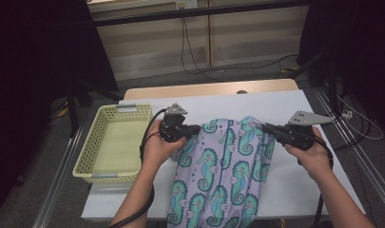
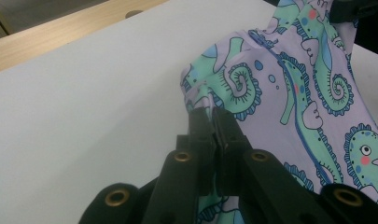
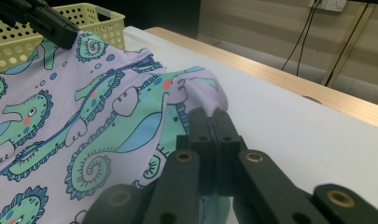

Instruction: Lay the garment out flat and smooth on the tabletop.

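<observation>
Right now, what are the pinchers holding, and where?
Both hold the seahorse cloth: left gripper and right gripper each pinch a far corner.

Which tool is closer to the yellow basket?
The left one. The left tool grips the seahorse cloth at its top corner, right beside the yellow basket. The right tool grips the cloth's other top corner, across the cloth from the basket.

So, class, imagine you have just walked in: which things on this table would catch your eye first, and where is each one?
The seahorse-print cloth stands out most, lilac with teal seahorses, spread mid-table and hanging over the near edge. The left gripper and right gripper each pinch one of its far corners, jaws shut on the fabric. A pale yellow basket sits at the table's left side.
</observation>
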A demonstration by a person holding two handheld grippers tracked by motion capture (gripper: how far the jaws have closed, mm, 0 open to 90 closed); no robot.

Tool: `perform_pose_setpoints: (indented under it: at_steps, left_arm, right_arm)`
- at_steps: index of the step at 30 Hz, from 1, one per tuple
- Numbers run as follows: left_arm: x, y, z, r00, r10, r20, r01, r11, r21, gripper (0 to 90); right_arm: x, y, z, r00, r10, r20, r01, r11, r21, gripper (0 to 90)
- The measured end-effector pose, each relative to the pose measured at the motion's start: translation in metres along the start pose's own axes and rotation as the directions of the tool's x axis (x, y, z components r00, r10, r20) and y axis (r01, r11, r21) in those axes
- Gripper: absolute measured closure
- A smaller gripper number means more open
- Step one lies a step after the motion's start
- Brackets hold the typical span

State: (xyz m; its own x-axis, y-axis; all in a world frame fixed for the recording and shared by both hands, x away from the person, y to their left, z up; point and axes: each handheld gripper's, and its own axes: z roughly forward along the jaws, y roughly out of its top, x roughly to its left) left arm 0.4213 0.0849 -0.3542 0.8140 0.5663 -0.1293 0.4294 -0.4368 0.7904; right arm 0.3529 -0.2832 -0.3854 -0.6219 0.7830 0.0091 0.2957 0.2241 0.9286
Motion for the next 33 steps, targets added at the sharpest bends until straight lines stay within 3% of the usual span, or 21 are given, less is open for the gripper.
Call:
perform_pose_setpoints:
  at_steps: [9, 13, 17, 18, 19, 20, 21, 22, 24, 25, 26, 29, 33]
  left_arm:
    - [0.005, 0.013, 0.0, 0.9996, 0.0, -0.028, -0.001, 0.9996, -0.029, 87.9]
    - [0.014, 0.029, 0.007, 0.998, -0.002, -0.062, -0.001, 0.9983, -0.058, 88.0]
    - [0.03, 0.042, 0.027, 0.9966, -0.02, -0.08, 0.014, 0.9972, -0.073, 86.2]
    - [0.034, 0.041, 0.033, 0.9955, -0.026, -0.091, 0.019, 0.9967, -0.079, 83.4]
    - [0.038, 0.037, 0.039, 0.9951, -0.028, -0.095, 0.021, 0.997, -0.075, 77.9]
    - [0.04, 0.034, 0.043, 0.9947, -0.036, -0.096, 0.029, 0.9972, -0.069, 68.1]
    - [0.043, 0.026, 0.048, 0.9943, -0.044, -0.097, 0.039, 0.9974, -0.061, 59.6]
    - [0.045, 0.021, 0.05, 0.994, -0.056, -0.094, 0.05, 0.997, -0.059, 54.4]
    - [0.047, 0.008, 0.053, 0.993, -0.088, -0.079, 0.083, 0.9948, -0.059, 48.1]
    - [0.049, 0.001, 0.053, 0.9926, -0.083, -0.088, 0.078, 0.9951, -0.061, 44.8]
    - [0.05, -0.002, 0.052, 0.9924, -0.083, -0.091, 0.078, 0.9953, -0.057, 41.1]
    - [0.05, -0.013, 0.047, 0.9908, -0.097, -0.094, 0.092, 0.9939, -0.061, 34.2]
    - [0.049, -0.02, 0.037, 0.9899, -0.091, -0.108, 0.084, 0.9943, -0.065, 30.2]
  right_arm:
    - [-0.007, 0.009, 0.0, 0.9994, -0.004, 0.034, 0.004, 1.0, -0.001, 89.9]
    - [-0.017, 0.025, 0.01, 0.9956, -0.011, 0.093, 0.01, 1.0, 0.014, 89.9]
    - [-0.032, 0.045, 0.03, 0.9841, -0.024, 0.176, 0.019, 0.999, 0.032, 89.5]
    - [-0.037, 0.047, 0.039, 0.9836, -0.008, 0.18, 0.0, 0.999, 0.044, 85.6]
    - [-0.04, 0.047, 0.046, 0.985, 0.01, 0.172, -0.021, 0.998, 0.06, 73.6]
    - [-0.041, 0.045, 0.05, 0.9796, -0.008, 0.201, -0.006, 0.997, 0.071, 60.9]
    - [-0.04, 0.043, 0.052, 0.9741, -0.029, 0.224, 0.01, 0.996, 0.085, 56.5]
    - [-0.04, 0.04, 0.051, 0.9755, -0.029, 0.218, 0.004, 0.994, 0.112, 54.5]
    - [-0.036, 0.03, 0.047, 0.9821, 0.01, 0.188, -0.027, 0.996, 0.086, 47.4]
    - [-0.034, 0.024, 0.044, 0.9808, 0.008, 0.195, -0.025, 0.996, 0.084, 42.3]
    - [-0.032, 0.016, 0.04, 0.9791, 0.001, 0.203, -0.024, 0.993, 0.114, 38.8]
    - [-0.031, -0.002, 0.032, 0.9736, 0.004, 0.228, -0.037, 0.989, 0.141, 33.2]
    - [-0.032, -0.023, 0.021, 0.9658, 0.045, 0.255, -0.086, 0.985, 0.151, 30.2]
